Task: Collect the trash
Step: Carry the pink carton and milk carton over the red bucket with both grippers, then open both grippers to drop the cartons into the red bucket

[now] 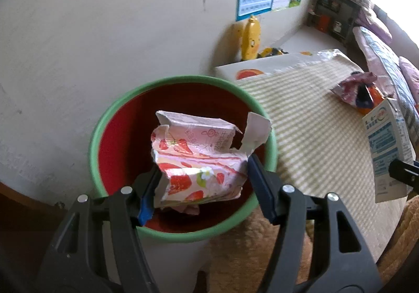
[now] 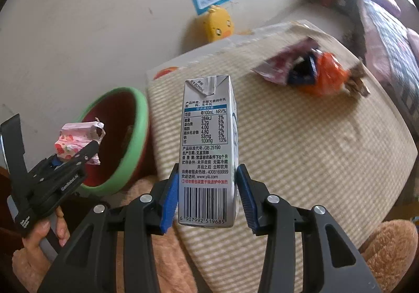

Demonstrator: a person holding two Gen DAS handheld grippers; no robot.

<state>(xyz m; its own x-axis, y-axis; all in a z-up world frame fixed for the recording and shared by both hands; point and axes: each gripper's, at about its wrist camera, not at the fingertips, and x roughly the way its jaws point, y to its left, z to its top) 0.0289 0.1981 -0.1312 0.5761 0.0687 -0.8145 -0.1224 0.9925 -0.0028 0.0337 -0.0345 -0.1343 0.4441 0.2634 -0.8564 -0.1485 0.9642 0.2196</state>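
My left gripper [image 1: 201, 183] is shut on a crushed pink strawberry carton [image 1: 199, 159] and holds it over the mouth of a bin with a green rim and red inside [image 1: 110, 115]. My right gripper [image 2: 207, 188] is shut on an upright white and blue milk carton [image 2: 207, 151] above the striped surface. In the right wrist view the left gripper [image 2: 76, 154] with the pink carton [image 2: 76, 141] is at the left by the bin [image 2: 136, 136]. The milk carton also shows at the right edge of the left wrist view [image 1: 387, 151].
A crumpled red, purple and orange wrapper [image 2: 309, 73] lies on the green-striped cloth [image 2: 301, 149] at the far right; it also shows in the left wrist view [image 1: 356, 88]. A yellow duck toy [image 2: 217, 23] stands by the wall. A brown fluffy cushion [image 2: 387, 248] is at the near edge.
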